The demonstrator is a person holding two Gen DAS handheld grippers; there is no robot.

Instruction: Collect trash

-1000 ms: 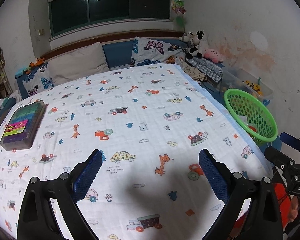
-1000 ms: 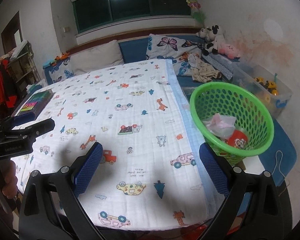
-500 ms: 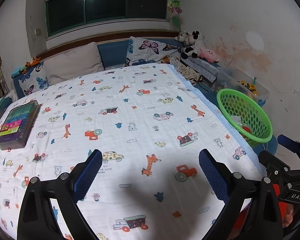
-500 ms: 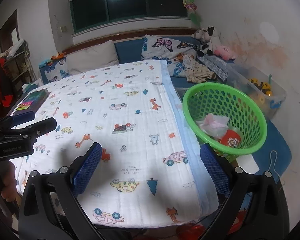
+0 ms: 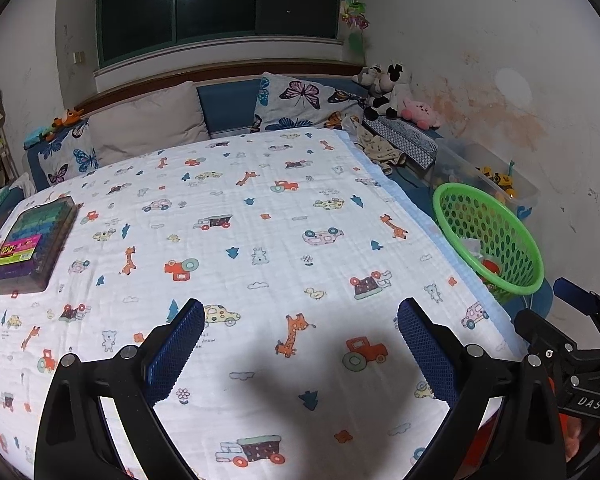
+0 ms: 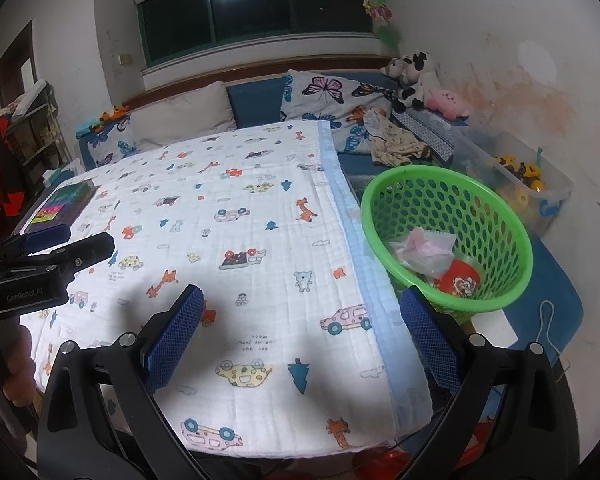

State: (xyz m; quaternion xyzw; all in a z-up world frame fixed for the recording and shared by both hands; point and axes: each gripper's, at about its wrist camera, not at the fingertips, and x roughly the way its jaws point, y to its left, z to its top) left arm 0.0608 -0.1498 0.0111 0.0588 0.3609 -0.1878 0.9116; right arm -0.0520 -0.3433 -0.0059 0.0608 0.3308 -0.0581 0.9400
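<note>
Right wrist view: trash (image 6: pixel 428 254) is seen inside the green basket (image 6: pixel 496 204) beside the bed's (image 6: pixel 260 240) right edge. Both hand-held grippers, left (image 5: pixel 300 354) and right (image 6: pixel 300 344), are held wide, empty. The box (image 5: pixel 32 240) could be mistaken for trash.

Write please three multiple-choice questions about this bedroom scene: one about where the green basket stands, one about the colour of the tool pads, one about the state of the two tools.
1. Where is the green basket?
A. Beside the bed's right edge
B. On the pillows
C. On the window sill

2. What colour are the pads of the right tool?
A. Red
B. Blue
C. Yellow

3. In what state are the left tool and the right one?
A. Both open, empty
B. Both shut on trash
C. Left shut on the coloured box

Answers:
1 A: it stands off the blanket, on the right.
2 B: the textured pads are blue.
3 A: the jaws stand wide apart, nothing between them.
</note>
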